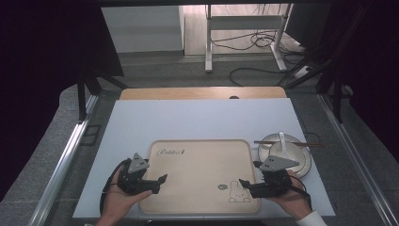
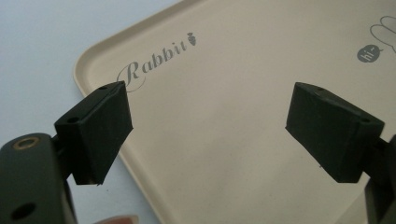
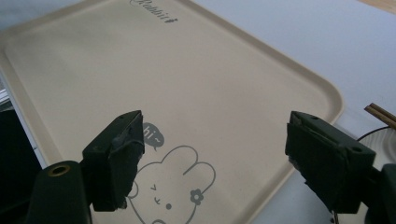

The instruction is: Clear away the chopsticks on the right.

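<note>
- Beige rectangular plastic tray with rabbit print (image 1: 202, 160) lay flat on the white-topped bench (image 1: 197, 117), near the person's edge, with nothing on it.
- Left tongs (image 1: 160, 181) hovered over the tray's left rim, jaws wide apart, gripping nothing; right tongs (image 1: 244, 184) hovered over its right side by the rabbit drawing, jaws also wide apart, nothing between them.
- Risk: if both went for the thin rims, a shallow bite could slip and the tray would drop or tilt.
- Risk: uneven lift from the two sides would skew the tray.
- White round ceramic plate (image 1: 301, 162) with white spoon (image 1: 282, 140) and dark wooden chopsticks (image 1: 289, 143) across it sat just beside the tray's right edge; the right hand (image 1: 294, 193) was close, so a swing outward could knock the chopsticks off.
- Tray's near edge looked close to the bench's edge; a pull toward the person might tip it off.
</note>
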Tool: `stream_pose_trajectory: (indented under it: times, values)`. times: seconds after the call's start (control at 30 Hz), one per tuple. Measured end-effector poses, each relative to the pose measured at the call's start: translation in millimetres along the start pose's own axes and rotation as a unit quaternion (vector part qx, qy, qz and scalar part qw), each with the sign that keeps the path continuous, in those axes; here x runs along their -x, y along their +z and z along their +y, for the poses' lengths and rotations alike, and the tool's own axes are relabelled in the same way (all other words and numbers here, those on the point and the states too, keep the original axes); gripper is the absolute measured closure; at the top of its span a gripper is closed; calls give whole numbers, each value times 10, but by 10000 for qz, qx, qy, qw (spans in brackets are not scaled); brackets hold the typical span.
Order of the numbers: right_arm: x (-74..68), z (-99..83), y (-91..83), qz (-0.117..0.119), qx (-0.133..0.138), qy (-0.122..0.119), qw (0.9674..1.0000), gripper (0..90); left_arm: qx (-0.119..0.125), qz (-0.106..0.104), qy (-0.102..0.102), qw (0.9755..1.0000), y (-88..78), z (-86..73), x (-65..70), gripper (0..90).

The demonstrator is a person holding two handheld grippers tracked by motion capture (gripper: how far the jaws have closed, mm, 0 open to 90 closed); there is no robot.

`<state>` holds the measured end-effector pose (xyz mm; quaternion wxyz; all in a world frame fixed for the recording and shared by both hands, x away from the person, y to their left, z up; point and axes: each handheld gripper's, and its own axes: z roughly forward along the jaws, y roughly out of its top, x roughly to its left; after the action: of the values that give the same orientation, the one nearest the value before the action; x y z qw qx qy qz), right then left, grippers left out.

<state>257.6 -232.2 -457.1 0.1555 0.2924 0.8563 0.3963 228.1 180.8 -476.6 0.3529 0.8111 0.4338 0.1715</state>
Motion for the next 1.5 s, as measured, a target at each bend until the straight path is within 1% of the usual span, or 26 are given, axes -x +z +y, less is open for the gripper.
stream_pose_trajectory:
  times: [0.07,0.2,0.23,0.4,0.53,0.6,0.8,0.87,0.9,0.93,1.0,1.2,1.23,1.37,1.4,1.47,1.5]
  values:
    - [-1,1,9,-6,-13,-14,10000,208,14,39,-16,10000,-20,-13,-7,140]
    - [-10,7,62,100,-67,7,9999,215,-39,166,-80,9998,-26,-49,-32,143]
    - [-10,13,75,136,-66,-29,9999,218,-46,175,-80,9998,-27,-58,-39,142]
    - [4,20,97,128,-104,-66,9998,217,-40,154,-94,9998,-28,-71,-69,134]
    - [22,23,127,114,-163,-74,9998,218,-60,160,-21,9999,-22,-80,-60,146]
    - [23,34,121,108,-157,-103,9998,221,-96,194,15,9998,-27,-88,-52,150]
    - [5,61,46,71,-117,-94,9999,230,-41,237,48,9997,-44,-59,-28,153]
    - [22,69,-7,36,-115,-97,9999,245,-23,209,68,9998,-41,-44,-22,153]
    - [22,69,-7,36,-115,-97,9999,245,-12,185,73,9998,-39,-39,-21,153]
    - [32,79,-26,21,-93,-80,9999,247,2,152,88,9998,-39,-36,-20,153]
    - [66,117,-75,-15,-54,-40,10000,255,-16,159,114,9998,-36,-39,-23,153]
    - [196,331,-215,-56,101,12,9999,318,-95,200,88,9997,-30,-58,-78,153]
    - [216,382,-243,-46,98,-45,9999,325,-99,195,91,9997,-28,-60,-85,154]
    - [290,501,-306,-95,86,-12,9999,342,-110,182,83,9997,-28,-72,-100,155]
    - [354,547,-350,-95,19,31,9999,354,-76,178,55,9998,-27,-79,-93,156]
    - [426,574,-380,-118,-45,54,9999,362,-55,214,84,9997,-36,-85,-95,160]
    - [426,574,-380,-118,-45,54,9999,362,-39,227,68,9997,-37,-86,-97,160]
